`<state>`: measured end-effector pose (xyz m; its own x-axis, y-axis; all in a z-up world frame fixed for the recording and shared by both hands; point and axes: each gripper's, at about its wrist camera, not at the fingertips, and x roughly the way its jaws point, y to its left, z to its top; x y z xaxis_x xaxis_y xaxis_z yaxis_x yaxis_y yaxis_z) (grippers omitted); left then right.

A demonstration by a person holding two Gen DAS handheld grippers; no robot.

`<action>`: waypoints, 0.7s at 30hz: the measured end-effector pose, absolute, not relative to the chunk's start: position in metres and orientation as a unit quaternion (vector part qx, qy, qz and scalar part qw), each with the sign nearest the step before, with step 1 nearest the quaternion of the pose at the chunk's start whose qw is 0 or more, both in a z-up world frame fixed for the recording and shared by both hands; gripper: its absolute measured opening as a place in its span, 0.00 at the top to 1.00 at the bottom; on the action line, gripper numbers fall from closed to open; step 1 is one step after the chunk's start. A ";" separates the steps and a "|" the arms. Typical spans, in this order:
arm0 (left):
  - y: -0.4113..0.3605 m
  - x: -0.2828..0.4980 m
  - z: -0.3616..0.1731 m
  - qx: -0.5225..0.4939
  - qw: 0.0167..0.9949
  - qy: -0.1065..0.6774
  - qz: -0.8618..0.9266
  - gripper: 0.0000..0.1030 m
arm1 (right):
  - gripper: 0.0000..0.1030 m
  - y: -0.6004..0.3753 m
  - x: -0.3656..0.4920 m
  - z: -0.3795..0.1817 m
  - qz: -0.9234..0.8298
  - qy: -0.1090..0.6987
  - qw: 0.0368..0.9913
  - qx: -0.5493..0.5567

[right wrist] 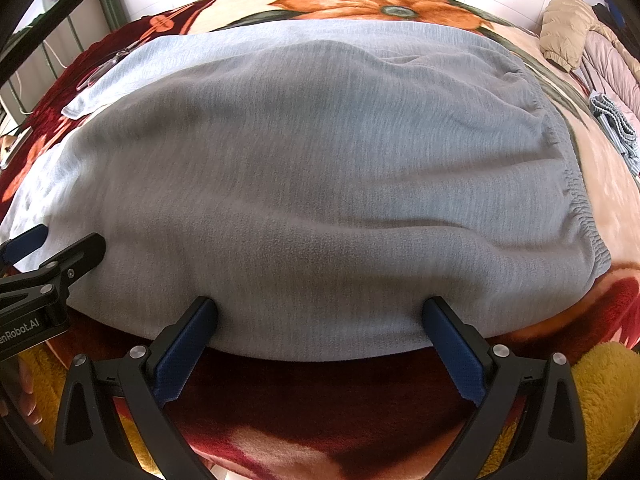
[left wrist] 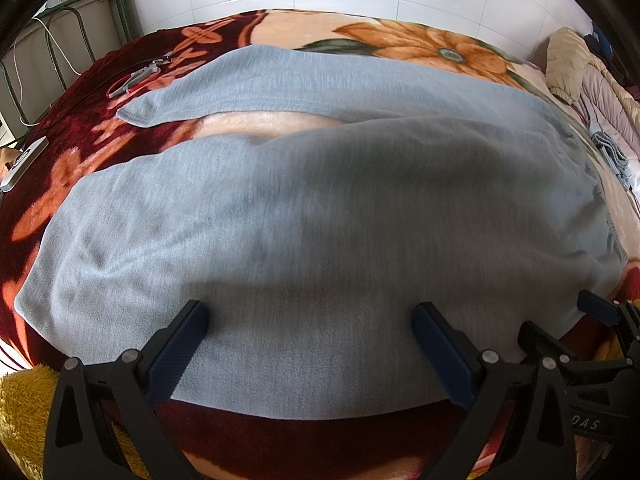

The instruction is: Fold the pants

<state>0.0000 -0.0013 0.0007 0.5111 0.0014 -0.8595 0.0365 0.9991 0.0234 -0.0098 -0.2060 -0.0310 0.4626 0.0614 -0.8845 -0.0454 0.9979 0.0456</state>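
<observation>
Pants [left wrist: 320, 208] lie spread on the bed [left wrist: 100, 148]; both tools, left [left wrist: 310, 314] and right [right wrist: 320, 308], gape wide at the near edge, gripping nothing.

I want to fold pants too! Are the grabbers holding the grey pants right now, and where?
No, nothing is held. Both the left gripper and the right gripper are wide open, their fingers spread over the near edge of the grey pants.

The left black plastic two-finger gripper [left wrist: 310, 312] and its right twin [right wrist: 320, 308] had ribbed blue pads [left wrist: 178, 354], round silver screws, and white lettering on the bodies
</observation>
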 end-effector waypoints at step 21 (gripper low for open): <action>0.002 0.004 0.009 0.026 0.856 0.516 -0.024 0.00 | 0.00 -0.217 -0.006 -0.020 0.041 0.536 0.843 0.020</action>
